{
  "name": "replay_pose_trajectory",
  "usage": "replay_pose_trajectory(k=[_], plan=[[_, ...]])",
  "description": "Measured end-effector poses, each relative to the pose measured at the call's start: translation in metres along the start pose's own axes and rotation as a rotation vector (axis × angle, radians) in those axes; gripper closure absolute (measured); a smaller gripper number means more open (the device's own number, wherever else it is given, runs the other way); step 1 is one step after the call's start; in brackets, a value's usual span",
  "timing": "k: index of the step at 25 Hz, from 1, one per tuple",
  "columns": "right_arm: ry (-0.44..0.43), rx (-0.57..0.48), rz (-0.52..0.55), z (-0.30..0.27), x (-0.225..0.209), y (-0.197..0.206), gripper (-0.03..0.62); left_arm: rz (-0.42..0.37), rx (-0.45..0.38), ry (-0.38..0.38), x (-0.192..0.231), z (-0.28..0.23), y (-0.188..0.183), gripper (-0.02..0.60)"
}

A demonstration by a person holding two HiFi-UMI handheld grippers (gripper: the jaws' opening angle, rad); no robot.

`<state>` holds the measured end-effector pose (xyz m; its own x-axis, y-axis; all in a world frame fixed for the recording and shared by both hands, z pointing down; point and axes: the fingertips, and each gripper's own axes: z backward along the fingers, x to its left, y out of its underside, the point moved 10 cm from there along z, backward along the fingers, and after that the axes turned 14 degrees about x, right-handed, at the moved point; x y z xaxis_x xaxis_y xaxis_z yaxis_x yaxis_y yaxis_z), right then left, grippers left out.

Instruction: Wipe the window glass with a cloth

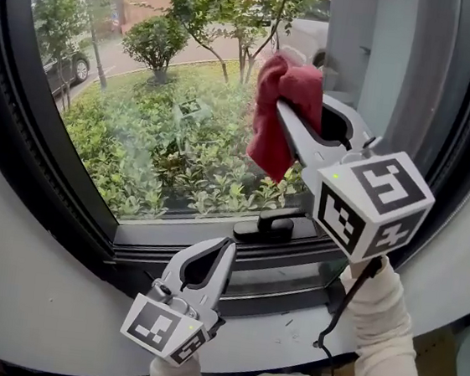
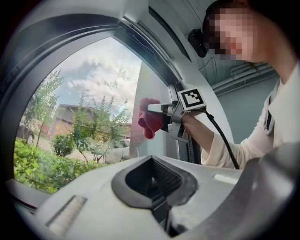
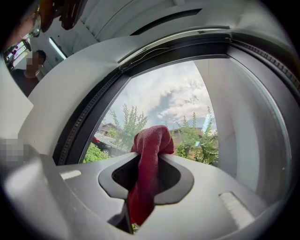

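Note:
A red cloth (image 1: 281,112) is bunched at the tip of my right gripper (image 1: 290,113), which is shut on it and holds it up against the window glass (image 1: 170,91) at the upper right of the pane. In the right gripper view the cloth (image 3: 149,164) hangs down between the jaws with the glass (image 3: 173,108) behind it. My left gripper (image 1: 221,253) sits low by the window frame, jaws together, holding nothing. The left gripper view shows the right gripper (image 2: 161,112) and the cloth (image 2: 147,123) at the glass.
A dark window frame (image 1: 65,197) curves round the pane, with a black handle (image 1: 266,226) on its lower rail. The white sill (image 1: 38,287) runs below. Outside are shrubs, trees and a parked car. A black cable (image 1: 348,301) hangs from the right gripper.

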<state>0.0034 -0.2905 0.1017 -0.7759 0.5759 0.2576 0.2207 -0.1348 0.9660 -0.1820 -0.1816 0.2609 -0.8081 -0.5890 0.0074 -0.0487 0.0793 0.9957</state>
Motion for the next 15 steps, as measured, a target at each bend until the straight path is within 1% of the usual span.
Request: replay_pose_trajectory(k=[3,11,13,15], plan=[[0.049,-0.001,-0.027,0.016,-0.028,0.008,0.493,-0.006,-0.002,0.010,-0.009,-0.010,-0.004,0.581],[0.215,0.026,-0.079,0.065,-0.115,0.027,0.491,-0.026,0.005,0.055,-0.041,-0.047,-0.017,0.581],[0.235,0.033,-0.088,0.075,-0.130,0.028,0.491,-0.025,0.004,0.061,-0.049,-0.054,-0.022,0.581],[0.231,0.034,-0.095,0.081,-0.138,0.030,0.491,-0.026,0.003,0.064,-0.055,-0.060,-0.024,0.581]])
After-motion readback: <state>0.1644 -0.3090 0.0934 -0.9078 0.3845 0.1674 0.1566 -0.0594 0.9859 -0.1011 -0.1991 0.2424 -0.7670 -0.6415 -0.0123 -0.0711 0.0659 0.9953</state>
